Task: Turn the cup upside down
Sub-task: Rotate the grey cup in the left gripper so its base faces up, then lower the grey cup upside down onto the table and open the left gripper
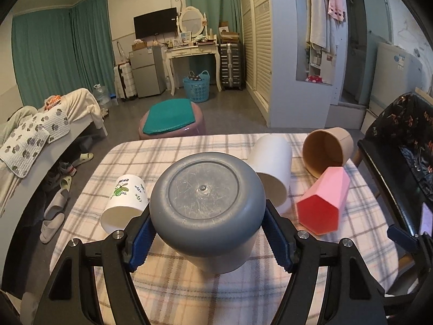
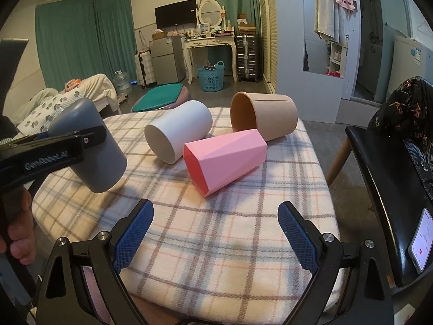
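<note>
My left gripper is shut on a grey cup, its blue pads on the cup's two sides. The cup's scratched base faces the camera. In the right wrist view the grey cup hangs tilted above the table's left side, base up and mouth down, held by the left gripper. My right gripper is open and empty over the near part of the plaid table.
Lying on their sides on the plaid cloth: a white cup, a pink faceted cup, a brown cup, and a white frog-print cup. A black chair with a phone stands at the right.
</note>
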### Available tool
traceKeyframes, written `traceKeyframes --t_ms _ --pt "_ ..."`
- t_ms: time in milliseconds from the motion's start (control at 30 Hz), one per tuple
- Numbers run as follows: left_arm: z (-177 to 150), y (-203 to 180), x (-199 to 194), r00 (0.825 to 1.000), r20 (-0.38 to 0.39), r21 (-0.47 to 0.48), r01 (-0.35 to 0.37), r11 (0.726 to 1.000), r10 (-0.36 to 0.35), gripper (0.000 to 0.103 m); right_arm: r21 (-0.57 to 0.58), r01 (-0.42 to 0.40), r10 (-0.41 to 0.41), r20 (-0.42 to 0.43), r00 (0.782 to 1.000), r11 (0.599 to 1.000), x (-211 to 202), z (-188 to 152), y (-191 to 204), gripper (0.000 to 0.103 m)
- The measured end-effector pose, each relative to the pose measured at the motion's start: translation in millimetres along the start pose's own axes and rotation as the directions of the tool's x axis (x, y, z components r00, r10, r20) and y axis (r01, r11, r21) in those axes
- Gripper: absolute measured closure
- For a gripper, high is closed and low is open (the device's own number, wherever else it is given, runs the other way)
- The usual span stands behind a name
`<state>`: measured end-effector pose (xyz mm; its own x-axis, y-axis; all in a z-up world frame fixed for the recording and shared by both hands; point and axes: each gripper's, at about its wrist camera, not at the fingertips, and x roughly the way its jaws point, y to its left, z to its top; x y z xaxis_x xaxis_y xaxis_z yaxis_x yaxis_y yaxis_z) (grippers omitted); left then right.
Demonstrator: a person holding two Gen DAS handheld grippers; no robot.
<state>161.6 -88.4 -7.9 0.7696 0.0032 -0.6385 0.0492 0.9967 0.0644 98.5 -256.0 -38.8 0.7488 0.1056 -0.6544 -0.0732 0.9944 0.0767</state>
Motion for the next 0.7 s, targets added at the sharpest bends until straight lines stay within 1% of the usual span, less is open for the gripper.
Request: traceKeyframes --t_ms 67,167,200,433,567,700 --pt "-3 0 3 1.000 0.016 0.002 0.009 1.000 -0.009 0.028 -0.005 -0.001 0.001 -0.004 1.000 1.000 2 0 2 0.010" --pt "-7 -1 9 1.000 0.029 0.025 -0.011 1.000 0.010 0.028 -0.012 -0.001 0.000 -0.015 1.000 1.000 5 -1 3 0.010" --pt "-9 -1 12 1.000 0.029 0.023 -0.004 1.000 0.004 0.028 -0.013 0.001 -0.001 -0.017 1.000 1.000 6 -2 4 0.010" --pt "-20 -2 25 1.000 -0.016 0.032 0.009 0.999 -0.008 0.028 -0.016 0.003 -0.004 -0.027 1.000 1.000 10 -2 5 0.010" --pt "-22 -6 23 1.000 -0.013 0.056 0.003 0.998 -0.002 0.028 -0.015 0.007 -0.008 -0.030 1.000 1.000 11 -2 4 0.010" --pt "-22 -6 22 1.000 -0.017 0.051 0.012 0.999 -0.011 0.028 -0.010 0.010 -0.011 -0.030 0.999 1.000 11 -2 3 0.010"
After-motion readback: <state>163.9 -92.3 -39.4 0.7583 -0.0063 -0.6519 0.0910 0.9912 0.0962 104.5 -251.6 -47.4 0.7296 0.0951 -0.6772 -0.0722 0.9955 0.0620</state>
